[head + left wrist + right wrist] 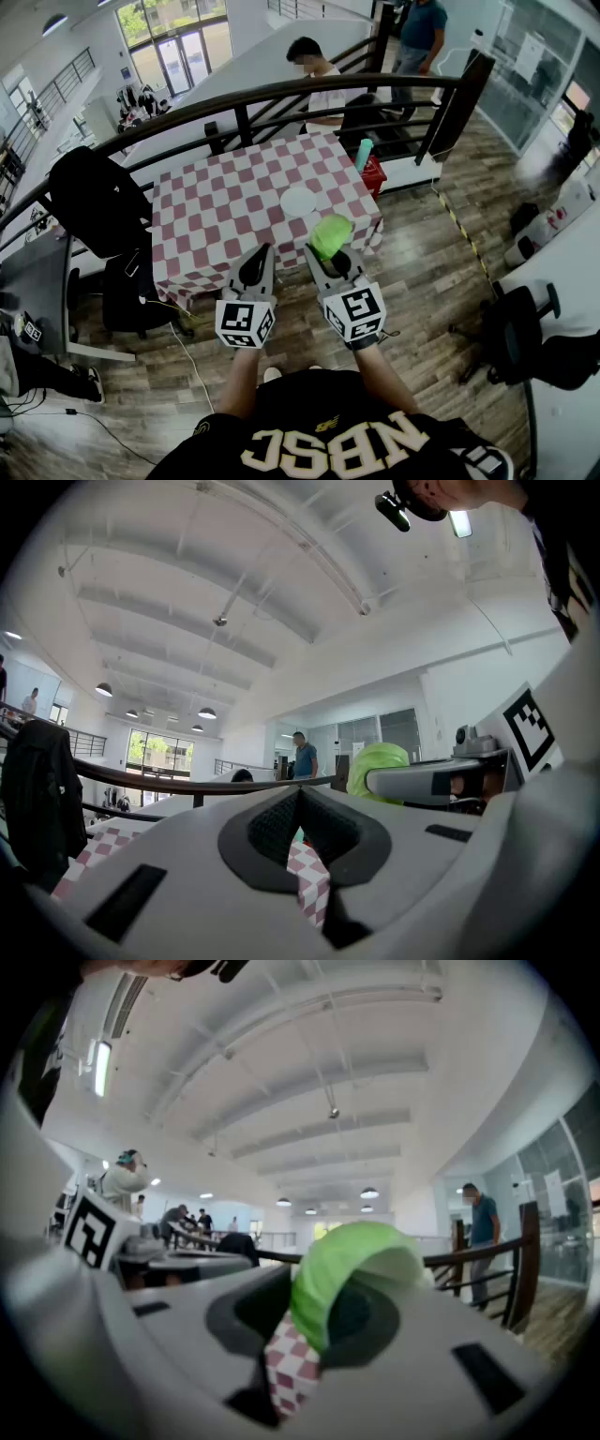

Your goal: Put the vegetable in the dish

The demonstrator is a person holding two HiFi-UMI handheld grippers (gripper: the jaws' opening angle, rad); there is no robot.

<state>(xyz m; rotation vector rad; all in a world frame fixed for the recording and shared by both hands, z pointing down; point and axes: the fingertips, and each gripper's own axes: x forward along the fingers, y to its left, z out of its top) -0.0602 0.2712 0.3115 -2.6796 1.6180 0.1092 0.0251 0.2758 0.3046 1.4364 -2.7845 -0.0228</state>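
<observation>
A light green leafy vegetable (330,233) is held in my right gripper (325,253), which is shut on it above the near right corner of the checkered table (216,225). In the right gripper view the vegetable (345,1274) bulges up between the jaws. A white dish (298,201) lies on the cloth a little beyond the vegetable. My left gripper (258,255) hovers beside the right one, shut and empty; its pads meet (298,810) in its own view, where the vegetable (377,761) also shows at the right.
A black curved railing (281,98) runs behind the table. A dark jacket on a chair (98,202) stands at the left, a red box (374,174) at the table's far right. One person sits behind the rail (322,84), another stands further back (419,37). An office chair (530,342) is at the right.
</observation>
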